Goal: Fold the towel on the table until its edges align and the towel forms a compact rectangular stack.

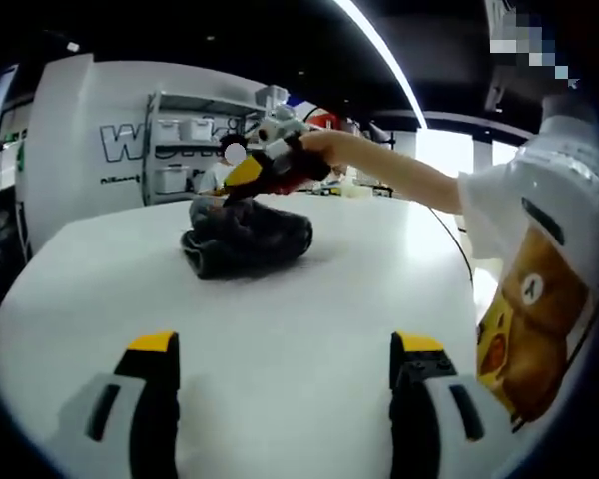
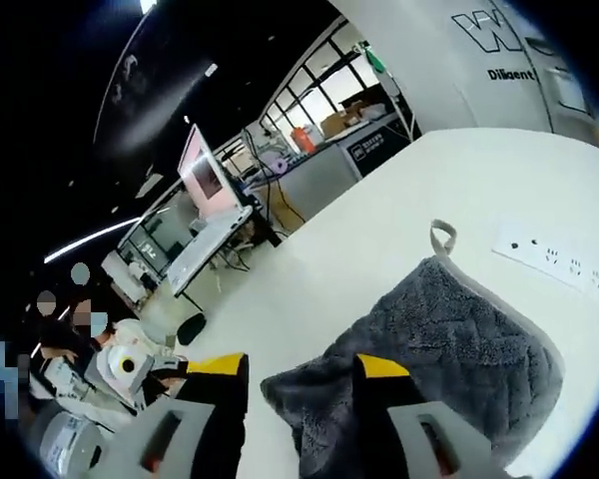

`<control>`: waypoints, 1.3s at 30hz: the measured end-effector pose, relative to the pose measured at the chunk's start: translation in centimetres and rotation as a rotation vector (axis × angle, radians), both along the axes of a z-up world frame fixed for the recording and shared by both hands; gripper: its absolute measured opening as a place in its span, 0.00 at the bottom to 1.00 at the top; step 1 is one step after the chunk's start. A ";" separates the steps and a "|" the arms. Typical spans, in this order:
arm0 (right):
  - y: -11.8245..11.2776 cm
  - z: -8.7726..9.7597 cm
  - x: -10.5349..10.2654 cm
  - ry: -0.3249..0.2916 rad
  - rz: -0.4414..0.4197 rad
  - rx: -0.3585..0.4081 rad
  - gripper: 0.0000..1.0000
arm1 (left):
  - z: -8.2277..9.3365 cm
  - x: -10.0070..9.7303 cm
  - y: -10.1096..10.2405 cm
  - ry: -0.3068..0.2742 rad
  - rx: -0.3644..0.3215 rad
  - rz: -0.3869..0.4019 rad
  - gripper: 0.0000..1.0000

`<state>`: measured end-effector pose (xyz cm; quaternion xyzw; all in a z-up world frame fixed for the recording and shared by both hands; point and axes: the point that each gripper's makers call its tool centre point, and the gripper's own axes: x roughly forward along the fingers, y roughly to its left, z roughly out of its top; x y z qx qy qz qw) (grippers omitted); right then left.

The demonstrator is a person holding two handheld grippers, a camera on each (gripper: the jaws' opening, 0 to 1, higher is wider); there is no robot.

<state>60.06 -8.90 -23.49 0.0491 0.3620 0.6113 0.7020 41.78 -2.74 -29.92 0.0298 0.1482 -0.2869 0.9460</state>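
A dark grey towel (image 1: 245, 239) lies crumpled in a heap on the round white table (image 1: 309, 329), past its middle. My left gripper (image 1: 285, 349) hangs open over the near part of the table, well short of the towel, with nothing between its jaws. A person's hand holds my right gripper (image 1: 232, 188) down at the far top of the heap. In the right gripper view the towel (image 2: 459, 339) shows a quilted face, a pale hem and a hanging loop (image 2: 442, 238). My right gripper (image 2: 299, 369) stands open, with the towel's near corner reaching in between its jaws.
A white power strip (image 2: 554, 261) lies on the table beyond the towel. A person in a white bear-print shirt (image 1: 539, 289) stands at the table's right edge. Shelves (image 1: 185, 150) and a white wall stand behind; desks with a monitor (image 2: 208, 180) lie past the other edge.
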 end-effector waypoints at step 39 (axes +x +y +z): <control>-18.6 -1.6 -10.3 -0.411 -0.131 0.034 0.93 | 4.3 5.5 -2.5 -0.022 0.200 -0.152 0.89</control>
